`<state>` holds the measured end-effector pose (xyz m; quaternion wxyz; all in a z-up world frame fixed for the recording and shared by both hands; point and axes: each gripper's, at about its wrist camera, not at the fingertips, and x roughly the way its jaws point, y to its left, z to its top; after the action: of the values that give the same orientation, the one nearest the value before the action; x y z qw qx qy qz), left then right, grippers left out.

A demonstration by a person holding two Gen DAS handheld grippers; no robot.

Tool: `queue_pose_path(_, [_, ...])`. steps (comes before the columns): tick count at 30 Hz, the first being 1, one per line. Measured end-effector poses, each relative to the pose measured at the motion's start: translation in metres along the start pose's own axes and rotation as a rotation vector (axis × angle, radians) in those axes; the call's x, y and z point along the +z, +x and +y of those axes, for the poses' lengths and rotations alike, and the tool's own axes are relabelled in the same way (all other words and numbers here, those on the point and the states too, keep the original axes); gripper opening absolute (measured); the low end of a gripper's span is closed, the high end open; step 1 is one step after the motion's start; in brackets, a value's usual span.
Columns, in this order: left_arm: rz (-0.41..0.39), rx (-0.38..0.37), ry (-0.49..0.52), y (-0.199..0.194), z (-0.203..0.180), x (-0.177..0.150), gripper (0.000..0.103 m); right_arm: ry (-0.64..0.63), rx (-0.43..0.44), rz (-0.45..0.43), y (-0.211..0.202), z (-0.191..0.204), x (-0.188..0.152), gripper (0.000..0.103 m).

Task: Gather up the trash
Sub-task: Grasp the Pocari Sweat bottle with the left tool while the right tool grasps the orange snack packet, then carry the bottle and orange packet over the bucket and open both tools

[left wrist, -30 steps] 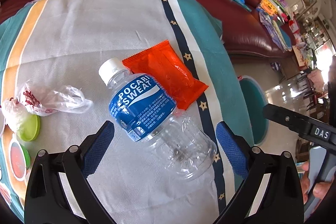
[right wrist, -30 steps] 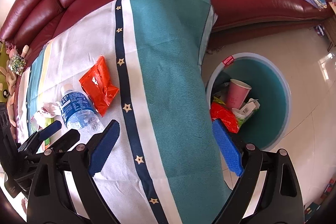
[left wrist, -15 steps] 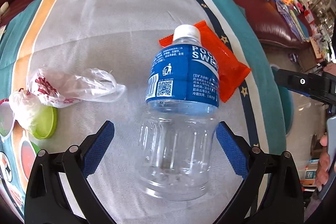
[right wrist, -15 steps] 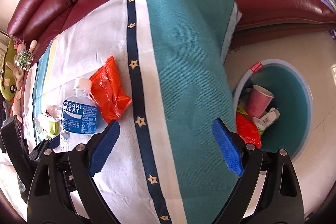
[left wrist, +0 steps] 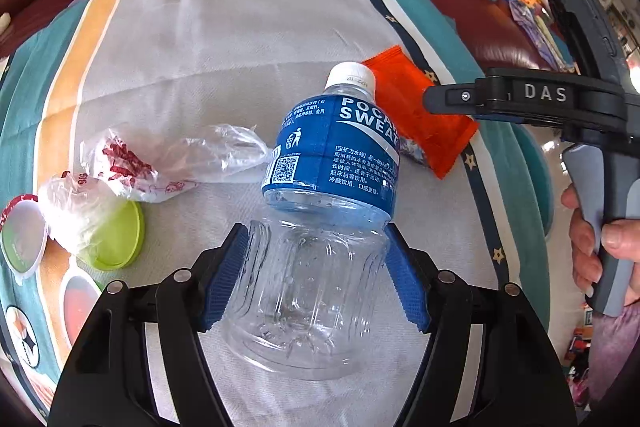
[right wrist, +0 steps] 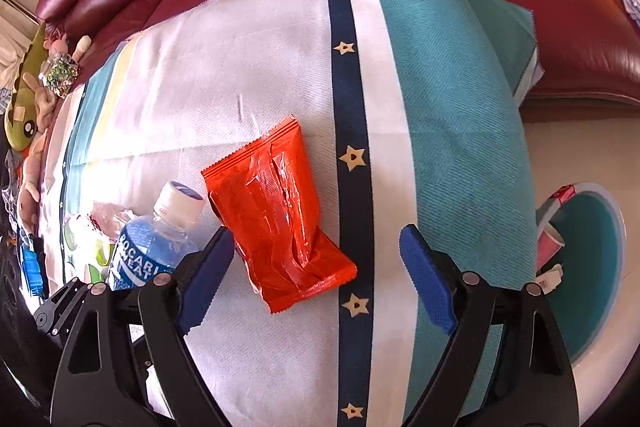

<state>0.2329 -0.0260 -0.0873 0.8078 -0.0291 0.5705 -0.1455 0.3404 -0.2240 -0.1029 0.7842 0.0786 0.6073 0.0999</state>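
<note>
The left gripper (left wrist: pixel 316 269) points steeply down at a clear plastic bottle (left wrist: pixel 320 227) with a blue printed label and a white screw cap, which lies on a striped cloth (left wrist: pixel 208 39) of white, teal and orange bands. Its jaws have just been closing, and both blue ribbed pads (left wrist: pixel 224 269) now press against the ribbed lower body of the bottle, one on each side; the cap end extends forward, away from the claw. Ahead and left of this claw lie a crumpled clear plastic bag (left wrist: pixel 160 163) with red print and, nearer, a round lime-green plastic lid (left wrist: pixel 120 239). Ahead and right, just beside the bottle's neck, lies a flat orange foil snack wrapper (left wrist: pixel 420 119), partly covered by one black finger of the right gripper (right wrist: pixel 316 267). The right gripper's jaws have just been closing slightly but stand wide apart, clamped on nothing; the wrapper lies on the cloth between and just ahead of them, nearer the left-hand pad (right wrist: pixel 204 279), and contact with that pad cannot be determined. Right of this claw, on the floor, stands a round white-rimmed teal bin (right wrist: pixel 600 267) containing a pink paper cup (right wrist: pixel 548 247).
</note>
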Motion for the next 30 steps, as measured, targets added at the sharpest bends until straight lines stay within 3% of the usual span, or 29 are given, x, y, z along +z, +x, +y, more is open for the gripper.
queue_pose_path(2, [-0.003, 0.001, -0.003, -0.002, 0.004, -0.001, 0.07, -0.004, 0.002, 0.013, 0.009, 0.003, 0.001, 0.076])
queue_pose_path(4, [-0.001, -0.004, -0.011, -0.002, 0.006, -0.002, 0.071, -0.013, 0.01, 0.026, 0.016, 0.006, 0.0, 0.063])
queue_pose_path(5, [-0.001, -0.005, -0.011, -0.002, 0.006, -0.001, 0.071, -0.029, -0.005, 0.012, 0.015, 0.008, -0.001, 0.062])
queue_pose_path(7, [0.003, 0.0, -0.006, -0.001, 0.005, 0.0, 0.071, -0.048, 0.015, 0.02, 0.016, 0.012, -0.003, 0.029])
queue_pose_path(8, [0.005, 0.005, -0.003, 0.0, 0.004, 0.0, 0.071, -0.043, 0.023, 0.024, 0.015, 0.013, -0.005, 0.029])
queue_pose_path(10, [0.01, 0.013, 0.003, 0.003, 0.0, 0.002, 0.071, -0.046, 0.022, 0.008, 0.009, 0.012, -0.008, 0.017])
queue_pose_path(17, [0.021, 0.049, 0.022, 0.012, -0.011, 0.003, 0.075, -0.018, 0.028, -0.043, -0.026, -0.008, -0.026, 0.016])
queue_pose_path(20, [-0.002, 0.074, 0.034, 0.01, -0.015, 0.0, 0.069, 0.01, 0.036, -0.064, -0.042, -0.02, -0.036, 0.016])
queue_pose_path(30, [-0.057, 0.092, 0.099, -0.017, -0.048, -0.01, 0.066, 0.095, 0.065, -0.154, -0.098, -0.065, -0.073, 0.016])
